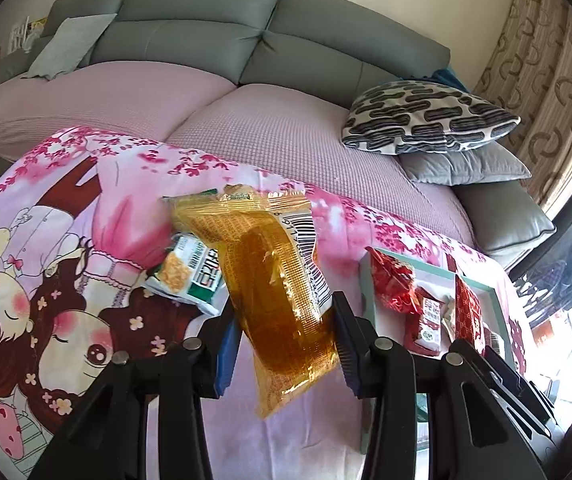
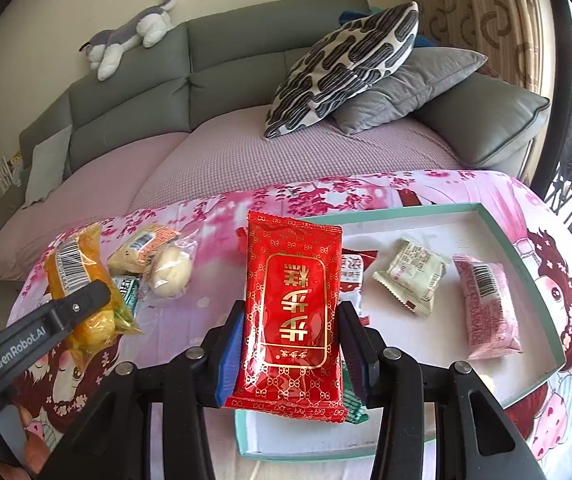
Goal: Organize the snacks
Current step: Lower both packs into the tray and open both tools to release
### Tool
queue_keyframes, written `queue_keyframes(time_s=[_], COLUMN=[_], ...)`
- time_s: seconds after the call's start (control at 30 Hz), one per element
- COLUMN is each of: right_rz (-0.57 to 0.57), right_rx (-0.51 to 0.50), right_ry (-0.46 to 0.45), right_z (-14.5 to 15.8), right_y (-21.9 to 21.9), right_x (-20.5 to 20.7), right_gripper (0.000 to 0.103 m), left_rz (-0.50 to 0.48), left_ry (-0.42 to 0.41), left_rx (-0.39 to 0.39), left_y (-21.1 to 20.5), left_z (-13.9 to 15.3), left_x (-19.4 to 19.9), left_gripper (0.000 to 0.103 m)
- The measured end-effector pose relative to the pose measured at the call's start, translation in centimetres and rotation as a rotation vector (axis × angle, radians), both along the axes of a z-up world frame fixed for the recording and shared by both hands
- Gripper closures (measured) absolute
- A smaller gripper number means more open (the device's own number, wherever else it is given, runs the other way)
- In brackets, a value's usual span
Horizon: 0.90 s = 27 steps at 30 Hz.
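My left gripper (image 1: 286, 340) is shut on a translucent yellow snack packet (image 1: 278, 280), held in the air over the pink cartoon tablecloth (image 1: 66, 240). The right wrist view shows that packet (image 2: 82, 280) at the far left. My right gripper (image 2: 291, 350) is shut on a red packet with gold lettering (image 2: 293, 300), held over the near left corner of a white tray with a teal rim (image 2: 405, 210). In the tray lie a pale green packet (image 2: 411, 276), a pink packet (image 2: 489, 308) and a small red-and-white packet (image 2: 351, 276).
On the cloth left of the tray lie a green-and-white packet (image 1: 190, 272), a wrapped bun (image 2: 172, 270) and an orange packet (image 2: 142, 248). Behind the table stands a grey sofa (image 2: 246, 40) with a pink cover, a patterned cushion (image 2: 341, 68) and a plush toy (image 2: 126, 36).
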State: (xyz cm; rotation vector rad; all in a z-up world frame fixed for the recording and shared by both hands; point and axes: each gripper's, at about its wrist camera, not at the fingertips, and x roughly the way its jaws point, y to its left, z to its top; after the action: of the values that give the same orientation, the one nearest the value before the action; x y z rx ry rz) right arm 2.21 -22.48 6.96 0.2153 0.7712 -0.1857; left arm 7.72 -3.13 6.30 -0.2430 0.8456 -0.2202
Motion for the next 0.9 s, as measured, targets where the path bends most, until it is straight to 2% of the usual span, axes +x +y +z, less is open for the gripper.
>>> queue_keyframes(time_s=[0.47, 0.9], right_rz=[-0.191, -0.236], right_rx=[-0.001, -0.001], right_ry=[0.029, 0.037], right_z=[-0.8, -2.1], right_y=[-7.6, -10.5], right_x=[-1.0, -0.4], right_gripper=[0.056, 0.055], left_rz=[-0.197, -0.329], left_ry=[-0.021, -0.009], left_rx=[0.037, 0.089], left_y=[-7.6, -13.3], left_z=[0.7, -0.3], left_x=[-0.8, 0.4], left_gripper=[0.058, 0.058])
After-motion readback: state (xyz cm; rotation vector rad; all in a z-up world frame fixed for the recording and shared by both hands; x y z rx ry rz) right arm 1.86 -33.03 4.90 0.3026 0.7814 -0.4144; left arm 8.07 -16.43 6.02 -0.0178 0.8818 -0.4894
